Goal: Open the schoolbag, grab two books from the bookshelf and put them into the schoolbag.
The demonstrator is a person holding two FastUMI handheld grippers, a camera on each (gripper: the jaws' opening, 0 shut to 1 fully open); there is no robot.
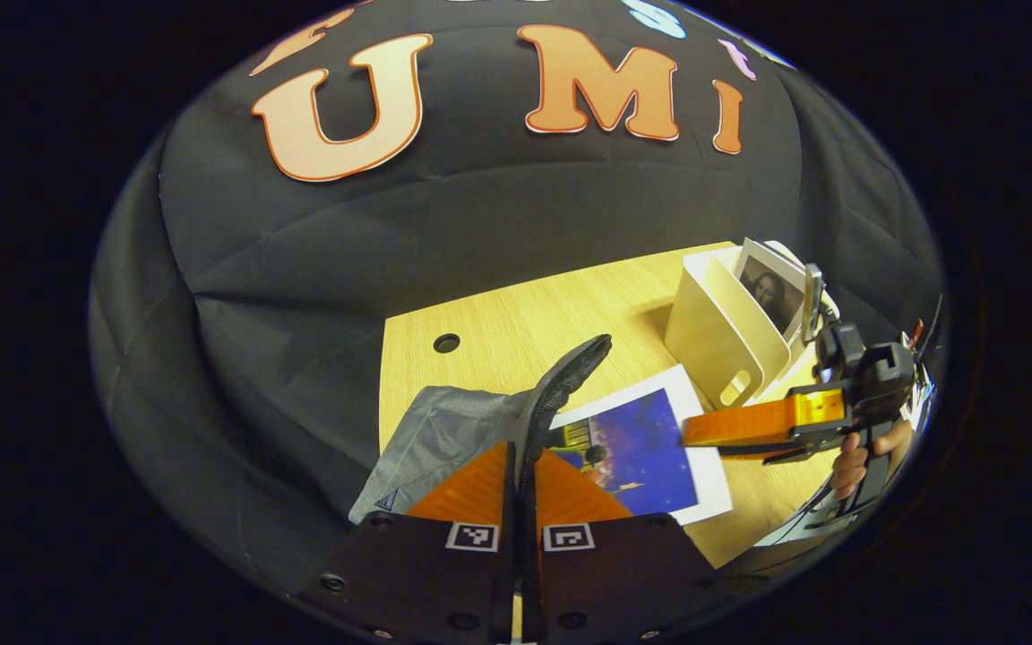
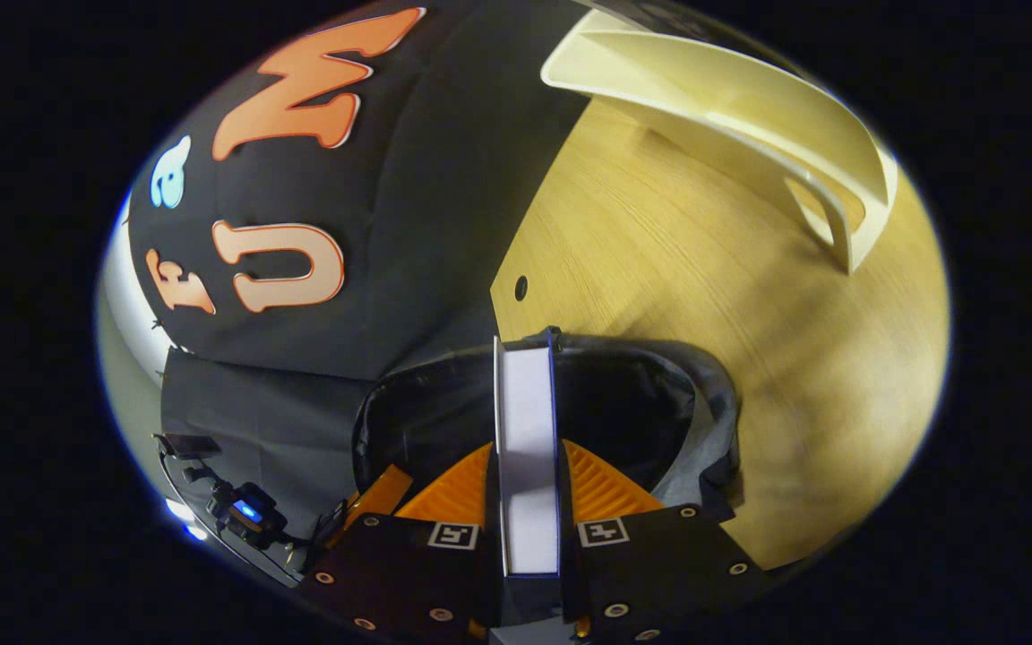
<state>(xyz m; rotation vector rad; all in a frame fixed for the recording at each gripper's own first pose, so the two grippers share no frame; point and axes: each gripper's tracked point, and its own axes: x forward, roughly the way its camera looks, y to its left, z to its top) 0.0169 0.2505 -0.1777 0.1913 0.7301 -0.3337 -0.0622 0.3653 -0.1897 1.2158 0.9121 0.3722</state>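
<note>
Item: book [image 2: 527,448], white-edged with a blue picture cover, seen edge-on at lower centre of the right gripper view; in the left gripper view its cover lies lower centre-right, just beside the schoolbag. Judged stiff, flat, fairly light, with a smooth cover that could slip; best held at the edge or spine, as now.

Item: right gripper [image 2: 527,488], fingers closed against both faces of the book, carrying it over the bag's dark opening.

Item: schoolbag [image 2: 677,394], grey, soft fabric, mouth open at lower centre. Judged limp (the rim would sag unless held up).

Item: left gripper [image 1: 523,475], fingers nearly together, pinching the bag's black padded rim or strap [image 1: 565,376], which rises from between them.

Item: bookshelf [image 1: 722,336], cream file-holder type, right of centre in the left gripper view, with another book [image 1: 771,291] standing in it. Judged light enough to shift if knocked.

Surface: pale wood-grain table [image 2: 677,260] with a cable hole, probably smooth.

Room: black cloth wall [image 1: 480,224] behind the table.
</note>
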